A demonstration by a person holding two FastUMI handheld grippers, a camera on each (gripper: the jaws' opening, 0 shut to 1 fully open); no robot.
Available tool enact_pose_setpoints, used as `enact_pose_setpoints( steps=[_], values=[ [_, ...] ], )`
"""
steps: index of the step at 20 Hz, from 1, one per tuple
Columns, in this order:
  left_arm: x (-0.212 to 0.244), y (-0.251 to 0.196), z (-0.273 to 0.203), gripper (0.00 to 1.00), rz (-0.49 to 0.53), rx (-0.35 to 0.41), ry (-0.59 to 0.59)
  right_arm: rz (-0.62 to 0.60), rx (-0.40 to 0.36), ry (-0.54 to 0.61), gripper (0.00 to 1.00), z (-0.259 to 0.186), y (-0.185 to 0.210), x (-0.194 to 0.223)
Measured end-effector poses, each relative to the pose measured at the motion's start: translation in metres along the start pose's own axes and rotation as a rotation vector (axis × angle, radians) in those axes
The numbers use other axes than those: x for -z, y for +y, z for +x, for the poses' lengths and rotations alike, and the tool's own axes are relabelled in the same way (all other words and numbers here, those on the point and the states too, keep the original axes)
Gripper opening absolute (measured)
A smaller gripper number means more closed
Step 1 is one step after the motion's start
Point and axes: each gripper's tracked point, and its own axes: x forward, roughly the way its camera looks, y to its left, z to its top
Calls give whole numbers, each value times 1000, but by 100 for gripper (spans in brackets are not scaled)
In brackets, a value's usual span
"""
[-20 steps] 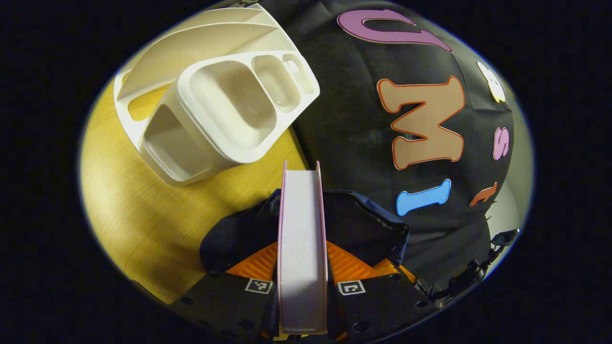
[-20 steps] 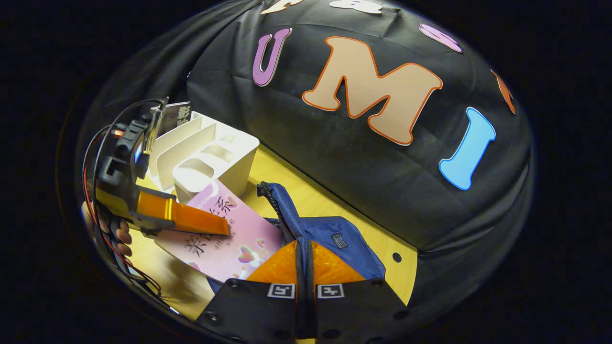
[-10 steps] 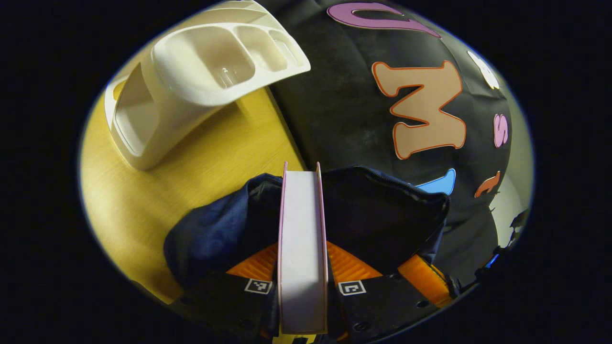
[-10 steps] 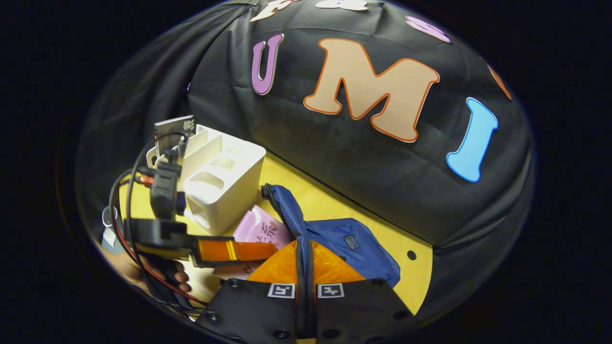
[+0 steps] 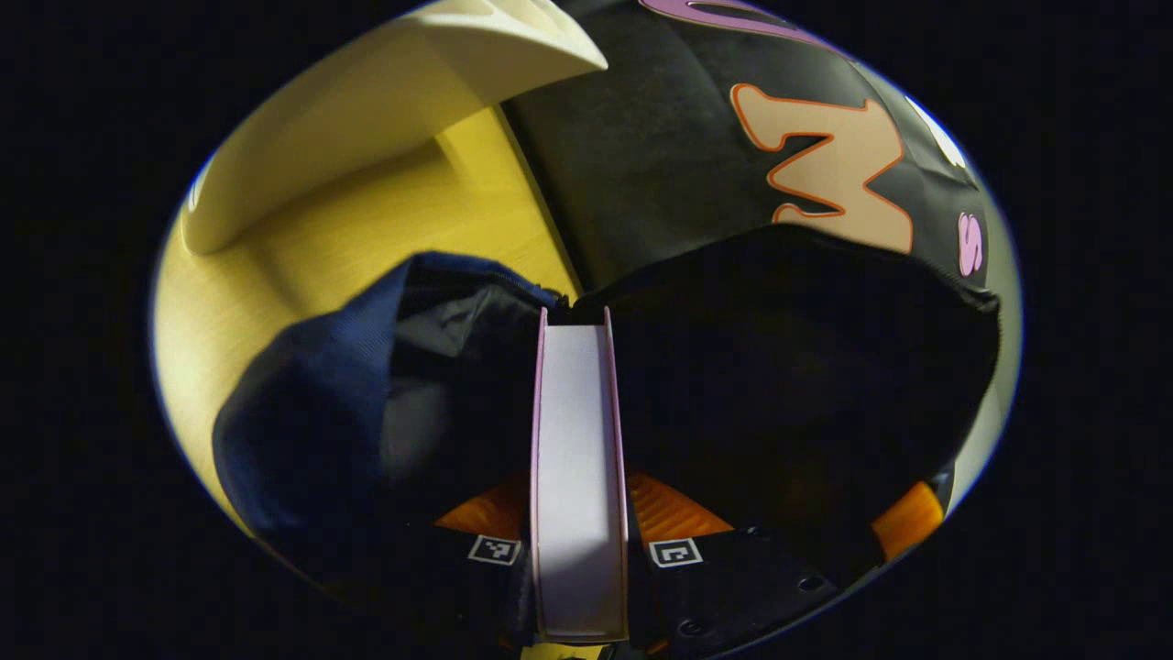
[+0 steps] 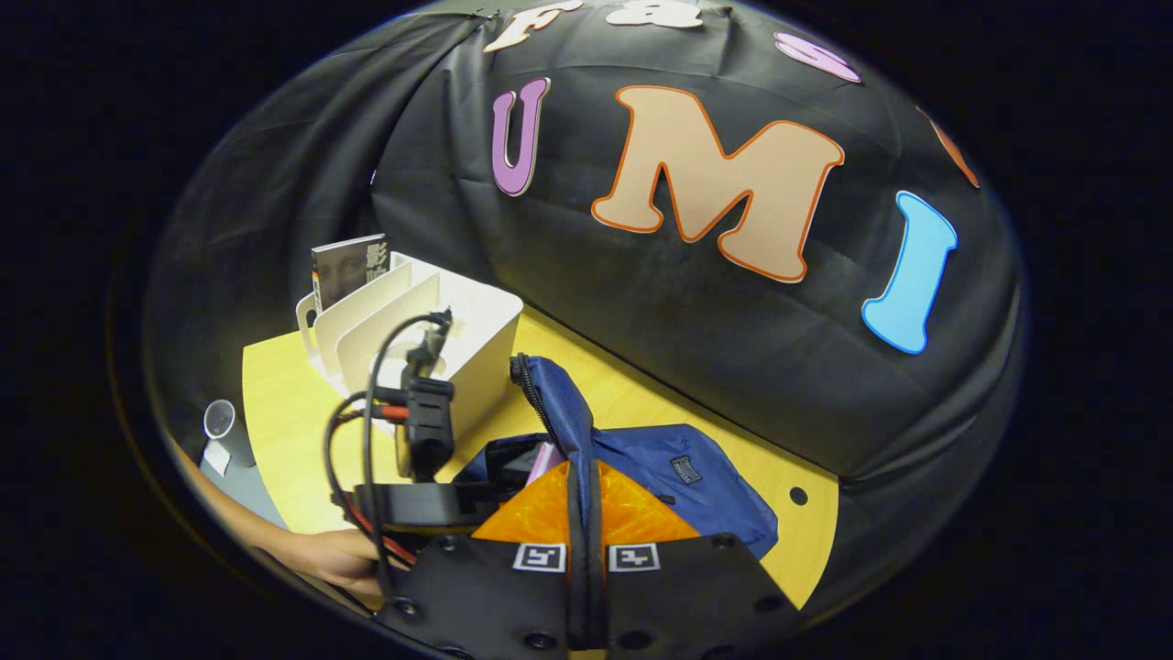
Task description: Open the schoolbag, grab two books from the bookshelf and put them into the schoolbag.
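While the left gripper [image 5: 579, 513] clamps the pink book [image 5: 577, 477] edge-on inside the open schoolbag [image 5: 367, 403] (navy, on the wooden table [image 5: 275, 293]), the right gripper [image 6: 584, 522] pinches the bag's zipper edge [image 6: 550, 403]. Beside the bag stands the white bookshelf [image 6: 458, 339], holding another book [image 6: 348, 266].

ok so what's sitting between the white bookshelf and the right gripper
In the right gripper view, the left gripper with its cables, lowering the pink book into the open blue schoolbag, sits between the bookshelf and the right gripper.

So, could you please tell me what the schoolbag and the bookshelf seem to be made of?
Schoolbag: apparently woven navy fabric, matte; it folds limply and has a zip along the edge. Bookshelf: probably moulded plastic, cream-white, smooth with a faint sheen; thin rigid dividers and rounded corners.
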Motion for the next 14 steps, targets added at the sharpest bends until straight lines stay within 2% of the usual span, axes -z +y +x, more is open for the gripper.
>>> enact_pose_setpoints(
  steps=[3,5,10,11,13,14],
  values=[
    [14,-1,1,36,0,1,50,8,-7,-7,3,-1,0,0],
    [17,-2,0,40,36,-10,65,15,-3,-9,3,-2,-3,-1],
    [17,9,-24,74,280,-131,118,58,22,-15,3,2,-14,-4],
    [15,8,-33,100,309,-137,119,65,25,-15,3,3,-16,-4],
    [3,5,-49,92,382,-152,102,72,34,-21,3,4,-20,-5],
    [-3,0,-59,95,429,-152,94,72,39,-21,3,5,-22,-5]
  ],
)
